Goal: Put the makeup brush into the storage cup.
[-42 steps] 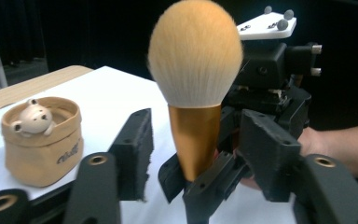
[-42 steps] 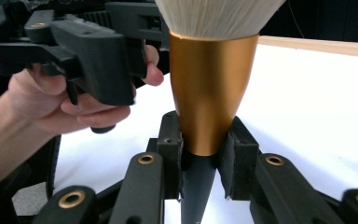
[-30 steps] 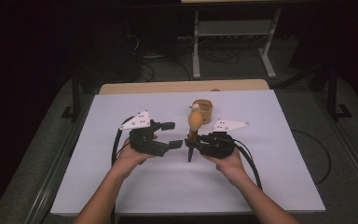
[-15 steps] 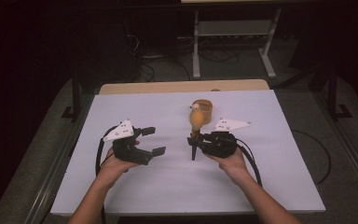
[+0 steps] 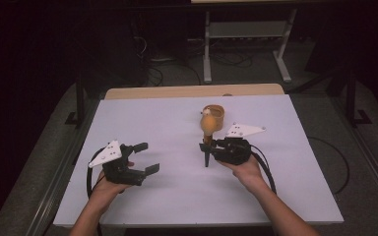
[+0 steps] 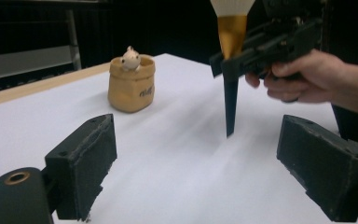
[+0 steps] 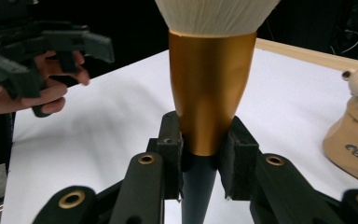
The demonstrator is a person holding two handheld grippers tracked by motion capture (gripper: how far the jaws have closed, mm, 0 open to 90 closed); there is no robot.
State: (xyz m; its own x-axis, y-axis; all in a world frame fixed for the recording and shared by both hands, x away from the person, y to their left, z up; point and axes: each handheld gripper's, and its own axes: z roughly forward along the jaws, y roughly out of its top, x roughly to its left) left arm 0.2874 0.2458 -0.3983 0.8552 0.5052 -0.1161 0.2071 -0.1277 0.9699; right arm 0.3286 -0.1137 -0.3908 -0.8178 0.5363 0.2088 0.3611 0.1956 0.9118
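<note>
A makeup brush (image 5: 207,129) with a gold ferrule, pale bristles and a black pointed handle stands upright, bristles up, its tip just above the white table (image 5: 157,123). My right gripper (image 5: 207,145) is shut on it where ferrule meets handle; in the right gripper view the pads (image 7: 169,154) squeeze the brush (image 7: 209,93). Just behind stands a tan pot (image 5: 216,116) with a small bear figure (image 6: 131,57) in it. My left gripper (image 5: 148,157) is open at the near left, apart from the brush. In the left gripper view its jaws (image 6: 196,163) stand wide, facing the brush handle (image 6: 230,107).
A wooden strip (image 5: 192,91) runs along the table's far edge. Beyond it on the dark floor are a metal stand (image 5: 246,32) and cables. Black cables trail from both grippers toward the near edge. Bare white surface lies between the two grippers.
My left gripper has drawn back from beside the brush handle, moving left and toward the near edge, jaws open. The right gripper has held the brush nearly still.
</note>
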